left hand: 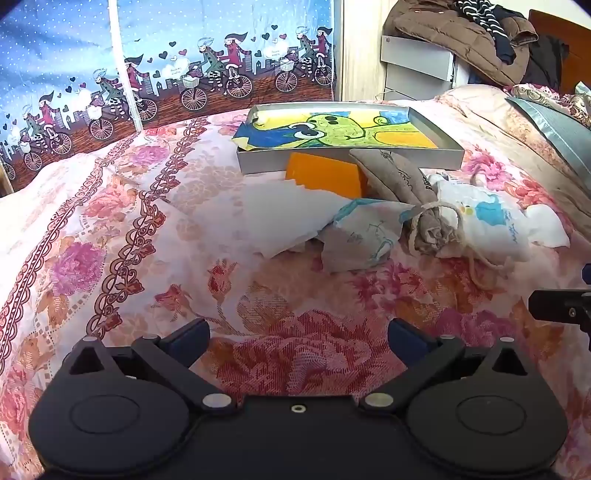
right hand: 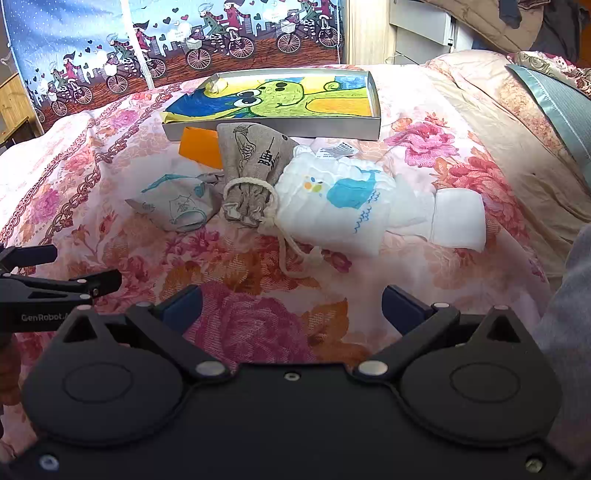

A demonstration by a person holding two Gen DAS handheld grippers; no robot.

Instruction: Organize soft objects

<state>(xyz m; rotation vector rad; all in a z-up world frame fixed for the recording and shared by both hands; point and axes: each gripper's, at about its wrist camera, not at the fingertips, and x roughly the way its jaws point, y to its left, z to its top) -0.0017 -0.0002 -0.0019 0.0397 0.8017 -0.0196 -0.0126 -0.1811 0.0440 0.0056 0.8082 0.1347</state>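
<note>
A bed point(left hand: 110, 229) with a pink floral cover fills both views. Behind it hangs a blue curtain point(left hand: 184, 66) printed with cyclists, and at the far right a heap of coats point(left hand: 461, 33) lies on a white cabinet point(left hand: 417, 62).

On the cover, far from the cameras, rests a shallow grey tray point(right hand: 273, 131) lined with a yellow, green and blue cartoon drawing. The soft things lie in a loose cluster just in front of the tray's near wall, none of them inside it.

The largest is a white diaper point(right hand: 343, 199) with a blue whale print, on the right of the cluster, one tab spread further right. Touching its left side is a grey drawstring pouch point(right hand: 251, 166), its corded neck toward the cameras and its cord trailing onto the cover. Left of the pouch lies a smaller grey bag point(right hand: 181, 210) with teal line drawings, touching the pouch. A white sheet point(left hand: 280, 214) lies left of that bag in the left wrist view. An orange block point(right hand: 199, 147) sits against the tray wall, partly behind the pouch.

The left gripper point(left hand: 297, 332) hangs over bare cover, near side of the cluster, jaws spread wide with nothing between them. The right gripper point(right hand: 291, 299) is likewise fully spread and empty, short of the cord's end. A grey sleeve point(right hand: 570, 314) edges the right wrist view.
</note>
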